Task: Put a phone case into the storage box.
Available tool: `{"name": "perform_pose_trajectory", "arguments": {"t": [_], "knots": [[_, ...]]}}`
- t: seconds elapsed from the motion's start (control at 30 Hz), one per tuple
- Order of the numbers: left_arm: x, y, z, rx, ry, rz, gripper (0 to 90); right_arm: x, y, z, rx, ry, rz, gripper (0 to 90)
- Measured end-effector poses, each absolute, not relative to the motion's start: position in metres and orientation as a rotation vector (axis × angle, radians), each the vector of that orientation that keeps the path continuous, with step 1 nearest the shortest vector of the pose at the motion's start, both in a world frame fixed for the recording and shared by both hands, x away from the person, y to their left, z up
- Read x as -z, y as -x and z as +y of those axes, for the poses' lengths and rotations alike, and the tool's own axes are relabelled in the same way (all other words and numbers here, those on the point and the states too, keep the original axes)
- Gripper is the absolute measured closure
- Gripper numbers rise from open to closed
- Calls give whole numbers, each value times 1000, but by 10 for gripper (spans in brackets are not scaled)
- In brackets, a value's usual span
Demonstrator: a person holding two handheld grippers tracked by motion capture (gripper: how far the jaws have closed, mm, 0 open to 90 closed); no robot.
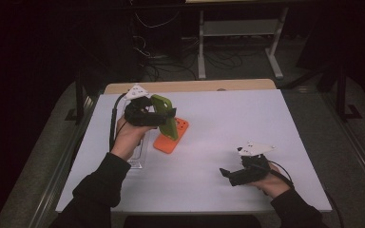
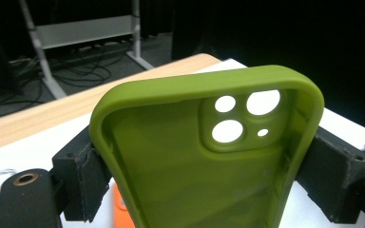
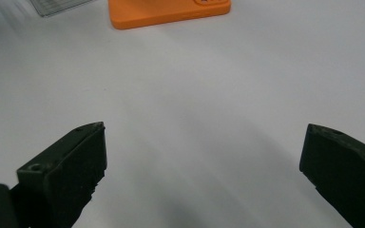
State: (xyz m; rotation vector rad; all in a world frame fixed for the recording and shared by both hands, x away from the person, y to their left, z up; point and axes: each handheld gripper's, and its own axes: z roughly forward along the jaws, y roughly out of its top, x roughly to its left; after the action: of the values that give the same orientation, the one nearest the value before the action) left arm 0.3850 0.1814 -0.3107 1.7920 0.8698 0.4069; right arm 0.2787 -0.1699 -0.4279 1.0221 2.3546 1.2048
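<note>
My left gripper (image 1: 164,116) hangs above the left half of the white table (image 1: 247,123), shut on an olive-green phone case (image 1: 170,127). In the left gripper view the case (image 2: 195,156) shows its hollow inside and camera cut-outs, and the black pads (image 2: 83,175) press on its two long sides. Beneath it on the table lies an orange phone case (image 1: 168,140), which also appears at the top of the right gripper view (image 3: 168,12). My right gripper (image 1: 228,175) sits low near the front right of the table, jaws wide open (image 3: 209,161) with nothing between them.
A clear plastic case (image 1: 140,154) lies flat on the table by my left forearm; its corner (image 3: 59,5) is at the top left of the right gripper view. A wooden strip (image 1: 190,86) borders the table's far edge. Beyond it are metal stand legs and cables on the dark floor.
</note>
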Motion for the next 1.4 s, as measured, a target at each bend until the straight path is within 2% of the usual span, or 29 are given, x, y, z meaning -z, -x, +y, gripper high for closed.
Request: {"name": "perform_pose_trajectory", "arguments": {"t": [0.33, 0.73, 0.83, 1.13, 1.4], "knots": [[298, -406, 208, -501, -1767, 923, 140, 433, -279, -189, -1193, -1041, 2311, 10], [302, -446, 229, -718, -1737, 1061, 139, 434, -278, -187, -1164, -1023, 2331, 11], [307, -458, 230, -810, -1749, 1107, 139, 434, -277, -186, -1170, -1030, 2335, 11], [330, -485, 230, -882, -1704, 1280, 139, 433, -277, -187, -1183, -1019, 2338, 12], [348, -499, 232, -915, -1721, 1330, 138, 431, -276, -188, -1203, -1024, 2332, 12]]}}
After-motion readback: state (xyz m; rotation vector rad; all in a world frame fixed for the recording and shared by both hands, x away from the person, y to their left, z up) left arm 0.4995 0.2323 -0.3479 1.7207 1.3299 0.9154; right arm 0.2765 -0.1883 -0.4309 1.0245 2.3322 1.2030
